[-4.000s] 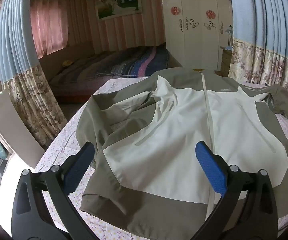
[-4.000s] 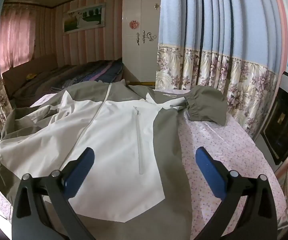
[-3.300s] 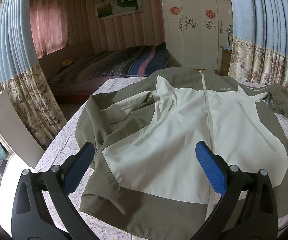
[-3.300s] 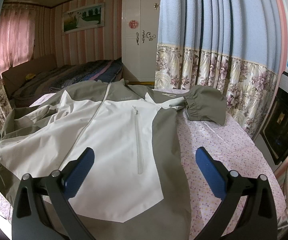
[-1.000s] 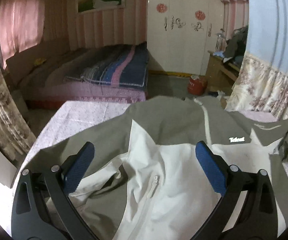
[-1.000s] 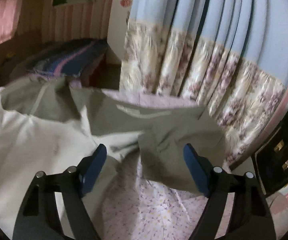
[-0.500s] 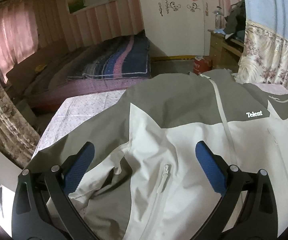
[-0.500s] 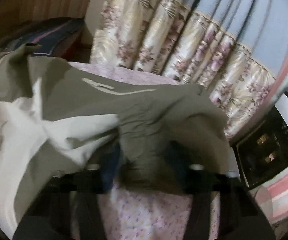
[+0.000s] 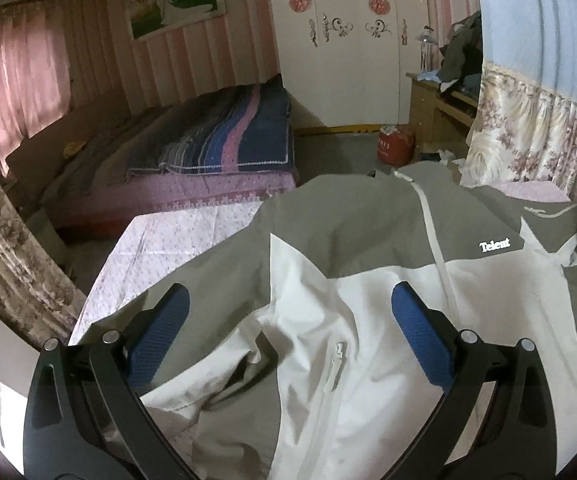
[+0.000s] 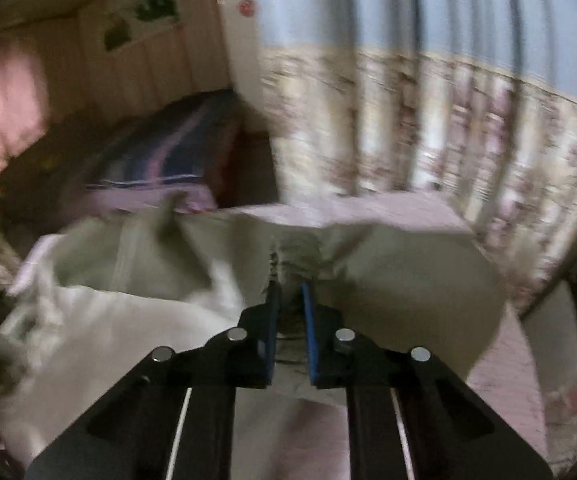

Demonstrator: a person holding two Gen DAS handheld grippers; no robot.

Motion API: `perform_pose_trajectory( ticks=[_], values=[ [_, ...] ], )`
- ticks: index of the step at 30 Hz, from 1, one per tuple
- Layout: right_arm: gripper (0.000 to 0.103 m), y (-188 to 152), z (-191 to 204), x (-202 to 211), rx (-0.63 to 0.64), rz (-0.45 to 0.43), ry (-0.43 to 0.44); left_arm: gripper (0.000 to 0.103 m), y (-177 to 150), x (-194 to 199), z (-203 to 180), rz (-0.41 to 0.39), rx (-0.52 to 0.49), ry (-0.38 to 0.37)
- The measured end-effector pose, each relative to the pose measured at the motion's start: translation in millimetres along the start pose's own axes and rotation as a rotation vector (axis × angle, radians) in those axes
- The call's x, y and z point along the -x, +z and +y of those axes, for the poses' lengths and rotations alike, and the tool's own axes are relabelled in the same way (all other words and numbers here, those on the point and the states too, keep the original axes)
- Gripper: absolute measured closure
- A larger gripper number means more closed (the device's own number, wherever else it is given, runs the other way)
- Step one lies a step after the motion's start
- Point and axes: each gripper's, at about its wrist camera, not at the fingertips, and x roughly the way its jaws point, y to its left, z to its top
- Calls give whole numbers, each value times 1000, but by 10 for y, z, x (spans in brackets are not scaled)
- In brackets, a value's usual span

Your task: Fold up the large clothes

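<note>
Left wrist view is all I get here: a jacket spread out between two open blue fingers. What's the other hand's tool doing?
Observer: The right gripper is shut on the jacket's sleeve cuff.
Operator: Is the sleeve flat on the table?
Observer: No, it is bunched up at the blue pads; that picture is blurred.
Operator: And my side?
Observer: The left gripper is open above the jacket and holds nothing.

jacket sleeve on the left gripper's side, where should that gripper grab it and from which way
Judging by its pose, pinch the olive and cream jacket at the folded left sleeve, which lies doubled over the body near the table's left edge. Come from that outer edge with the open left gripper, mirroring the right gripper, shut on the opposite sleeve cuff.
</note>
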Motion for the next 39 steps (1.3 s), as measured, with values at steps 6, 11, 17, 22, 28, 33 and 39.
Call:
perform_pose_trajectory(
  ticks=[6, 11, 17, 22, 28, 33, 39],
  values=[
    [103, 351, 747, 171, 57, -38, 198, 3, 36, 99, 191, -15, 28, 1],
    [103, 473, 1548, 174, 192, -38, 300, 3, 76, 228, 387, -46, 59, 23],
    [101, 237, 1339, 86, 236, 18, 184, 3, -8, 201, 426, -24, 63, 26],
    [39, -87, 607, -107, 213, 76, -39, 3, -65, 116, 416, 0, 64, 20],
    [33, -455, 215, -475, 316, 214, -22, 3, -120, 47, 305, 19, 33, 20],
    [36, -630, 103, -842, 323, 281, 27, 3, -129, 43, 275, 16, 28, 33],
    [99, -672, 85, -934, 297, 256, 59, 3, -149, -2, 251, 29, 13, 47]
  ],
)
